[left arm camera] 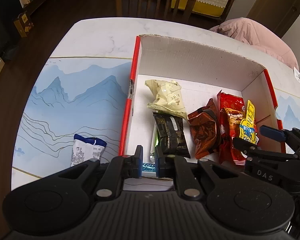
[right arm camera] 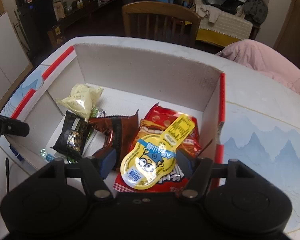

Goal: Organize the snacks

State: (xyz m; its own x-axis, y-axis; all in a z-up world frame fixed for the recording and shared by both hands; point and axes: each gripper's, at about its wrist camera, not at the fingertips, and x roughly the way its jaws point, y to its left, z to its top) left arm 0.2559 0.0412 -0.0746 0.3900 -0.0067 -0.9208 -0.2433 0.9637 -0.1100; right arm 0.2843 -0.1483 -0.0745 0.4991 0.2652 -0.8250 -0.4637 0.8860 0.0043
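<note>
Left gripper: closed on thin blue-green packet | right gripper: open around yellow cartoon pouch, box at 12 o'clock.

My left hand-held gripper: matte black housing, ribbed centre panel, two round domed covers either side. Black linkage arms, silver rivets at the pivots. Blue pads inside the fingers. My right hand-held gripper: same black build, same blue pads; white "DAS" lettering on its side.
</note>
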